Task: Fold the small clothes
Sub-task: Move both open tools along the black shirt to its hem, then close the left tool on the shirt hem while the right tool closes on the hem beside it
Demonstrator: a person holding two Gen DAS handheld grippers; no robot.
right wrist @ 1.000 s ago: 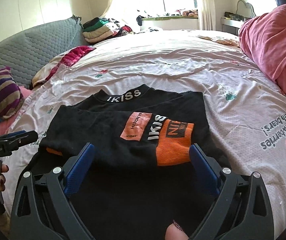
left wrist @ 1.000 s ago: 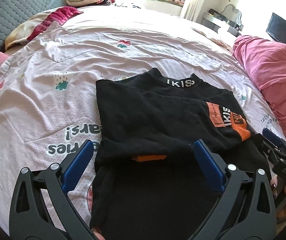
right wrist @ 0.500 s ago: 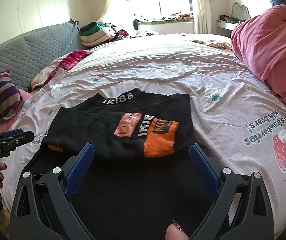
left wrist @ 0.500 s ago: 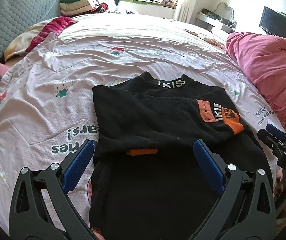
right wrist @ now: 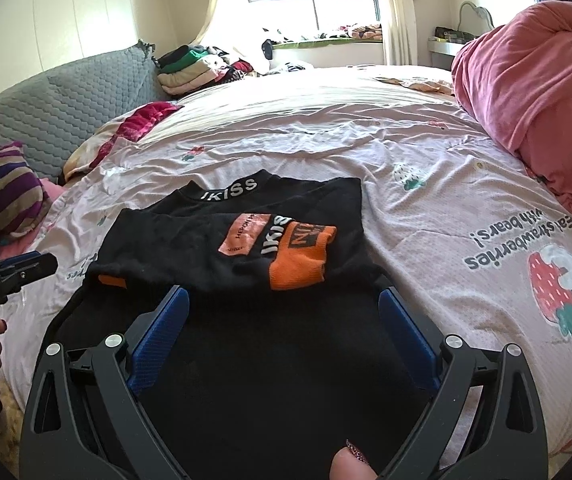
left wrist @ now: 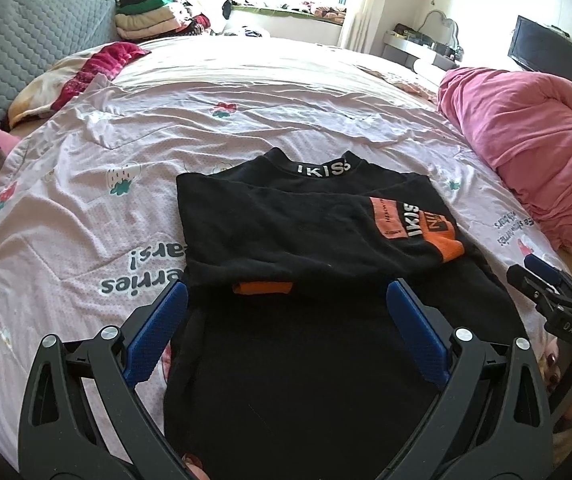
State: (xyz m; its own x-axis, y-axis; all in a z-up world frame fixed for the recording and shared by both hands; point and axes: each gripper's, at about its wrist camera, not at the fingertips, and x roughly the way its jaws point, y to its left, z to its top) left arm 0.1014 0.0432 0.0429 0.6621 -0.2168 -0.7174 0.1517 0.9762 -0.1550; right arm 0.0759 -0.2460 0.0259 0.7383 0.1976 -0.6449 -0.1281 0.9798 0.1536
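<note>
Black top (left wrist: 286,232) lay flat on the bed's pink sheet (left wrist: 85,200), both sleeves folded across its chest. Left tool (left wrist: 286,320) and right tool (right wrist: 281,320) hovered over its hem, jaws apart, empty. Risk: lifting the hem unevenly could drag the orange cuff (right wrist: 300,260) loose.

a black top (left wrist: 286,232) is lying flat on the bed, collar pointing away, white "ikiss" lettering showing on the neckband. both sleeves are lying folded across its chest, one orange cuff (right wrist: 302,258) resting on top, another peeking out underneath. the lower half is spreading toward the near edge.
</note>
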